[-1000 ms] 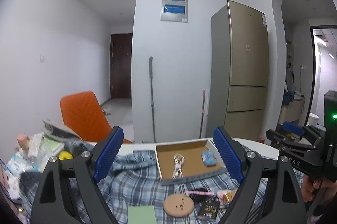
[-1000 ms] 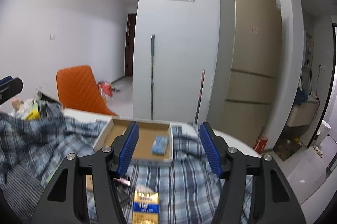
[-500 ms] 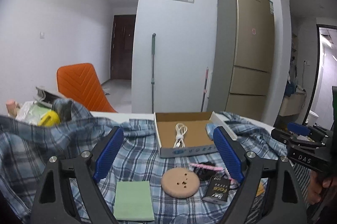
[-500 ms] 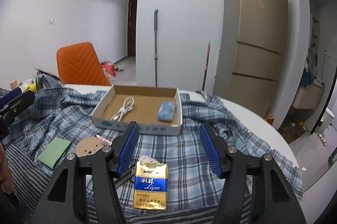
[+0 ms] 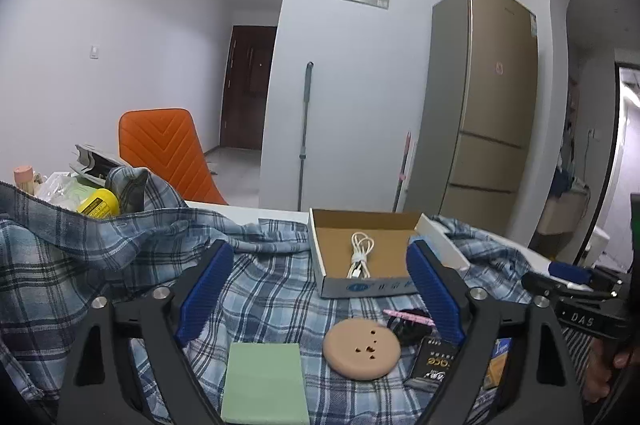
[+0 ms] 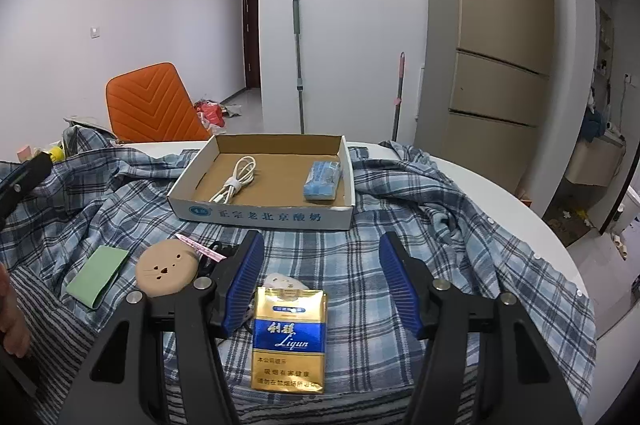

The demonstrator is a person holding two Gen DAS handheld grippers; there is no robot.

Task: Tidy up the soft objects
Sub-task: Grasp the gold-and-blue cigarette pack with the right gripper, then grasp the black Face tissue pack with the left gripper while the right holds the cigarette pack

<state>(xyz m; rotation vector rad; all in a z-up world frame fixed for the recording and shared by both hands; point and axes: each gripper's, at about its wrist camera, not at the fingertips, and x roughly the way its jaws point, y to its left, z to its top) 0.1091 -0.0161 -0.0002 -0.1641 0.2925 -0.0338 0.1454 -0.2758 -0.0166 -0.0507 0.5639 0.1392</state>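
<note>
Presently both released: left claw (image 5: 316, 295) over green pad (image 5: 264, 383), right claw (image 6: 322, 285) over gold packet (image 6: 289, 339); cardboard box (image 6: 264, 215) beyond, likely collecting sorted items.

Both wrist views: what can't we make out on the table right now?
- Blue pack in the cardboard box: left wrist view, hidden behind a blue finger of the left hand-held gripper.
- Black item beside the tan disc: right wrist view, mostly behind the right hand-held gripper.
- Black packet: left wrist view, print too small to read.
- Tabletop under the plaid shirt: covered.
</note>
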